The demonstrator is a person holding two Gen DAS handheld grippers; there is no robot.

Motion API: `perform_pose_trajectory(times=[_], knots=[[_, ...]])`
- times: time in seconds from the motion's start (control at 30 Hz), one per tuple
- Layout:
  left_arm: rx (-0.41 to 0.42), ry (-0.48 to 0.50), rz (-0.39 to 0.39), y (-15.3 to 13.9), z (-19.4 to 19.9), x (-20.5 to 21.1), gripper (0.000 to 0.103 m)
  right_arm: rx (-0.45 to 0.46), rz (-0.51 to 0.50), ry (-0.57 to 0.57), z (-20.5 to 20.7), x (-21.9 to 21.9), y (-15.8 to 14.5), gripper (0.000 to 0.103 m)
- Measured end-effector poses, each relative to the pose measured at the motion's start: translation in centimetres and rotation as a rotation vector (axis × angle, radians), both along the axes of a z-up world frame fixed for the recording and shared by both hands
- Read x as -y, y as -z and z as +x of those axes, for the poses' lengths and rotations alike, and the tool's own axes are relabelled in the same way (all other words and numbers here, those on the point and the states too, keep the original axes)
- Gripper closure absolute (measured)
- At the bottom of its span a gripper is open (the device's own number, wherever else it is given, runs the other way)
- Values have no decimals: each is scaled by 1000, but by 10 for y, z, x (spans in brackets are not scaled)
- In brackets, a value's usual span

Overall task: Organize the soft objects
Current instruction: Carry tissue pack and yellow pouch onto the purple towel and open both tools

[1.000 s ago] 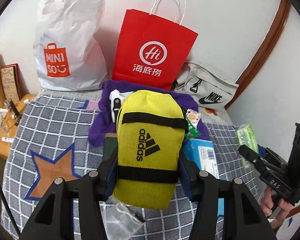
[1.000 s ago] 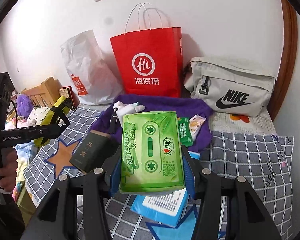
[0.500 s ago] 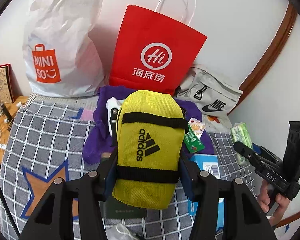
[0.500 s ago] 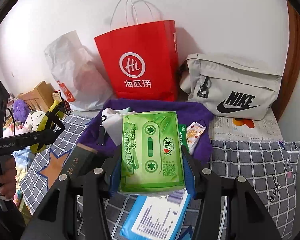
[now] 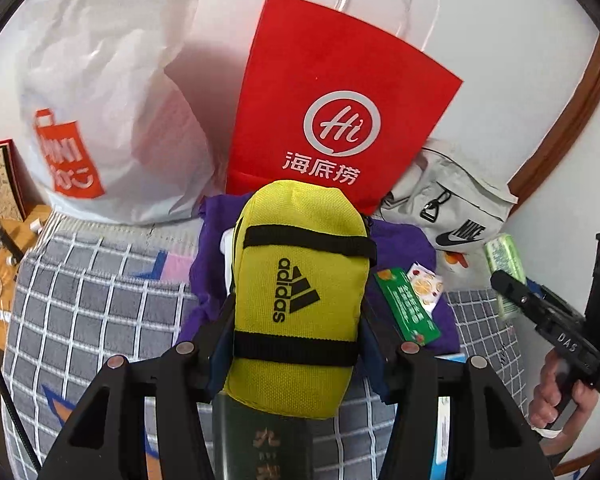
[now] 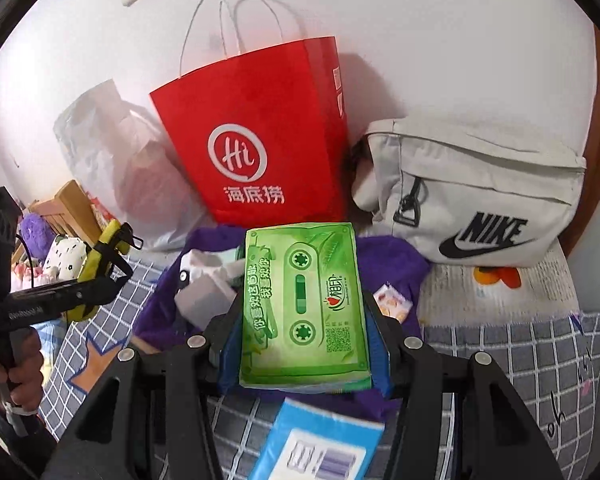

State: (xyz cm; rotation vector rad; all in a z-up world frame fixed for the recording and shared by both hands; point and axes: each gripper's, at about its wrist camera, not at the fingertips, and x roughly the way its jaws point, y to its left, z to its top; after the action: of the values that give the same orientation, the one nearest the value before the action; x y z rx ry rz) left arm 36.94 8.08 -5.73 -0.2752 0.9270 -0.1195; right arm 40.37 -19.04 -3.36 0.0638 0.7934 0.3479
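Two carries, one per hand. Left wrist view: left tongs (image 5: 298,344) clamped across the yellow pouch (image 5: 300,292), held lengthwise above the bed (image 5: 92,300), aimed at the red bag (image 5: 340,92), likely its destination; pouch plump, black-strapped. Right wrist view: right tongs (image 6: 304,340) clamped on the green tissue pack (image 6: 302,304), likewise facing the bags at the bed's far edge; pack soft, undented.

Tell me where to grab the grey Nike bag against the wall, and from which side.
Probably best to pinch the grey Nike bag along its upper edge, coming down from above. It leans against the wall behind it, so a rear approach is blocked, and the red paper bag crowds one end. The soft fabric top is free and narrow enough to fit between jaws; the wide front face is not.
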Motion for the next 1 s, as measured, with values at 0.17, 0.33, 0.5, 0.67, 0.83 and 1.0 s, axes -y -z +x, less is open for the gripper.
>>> perform_pose_trajectory(times=[0.17,0.33,0.5,0.67,0.83,1.0], knots=[[-32,39,7,13,31,4,49,2,-16,1,28,-8,4,51],[-51,53,-16,27,56,1,49,-37,-22,-2,48,-10,26,51],[-77,49,-45,46,69,-4,49,-112,-43,0,68,-6,54,51],[-141,33,-70,68,77,-13,49,-190,-45,2,80,-2,79,50],[-167,31,-73,78,79,-14,48,-233,-70,-8,83,-7,95,50],[-178,46,-64,82,81,-7,47,-255,-93,-27,83,-14,106,50]])
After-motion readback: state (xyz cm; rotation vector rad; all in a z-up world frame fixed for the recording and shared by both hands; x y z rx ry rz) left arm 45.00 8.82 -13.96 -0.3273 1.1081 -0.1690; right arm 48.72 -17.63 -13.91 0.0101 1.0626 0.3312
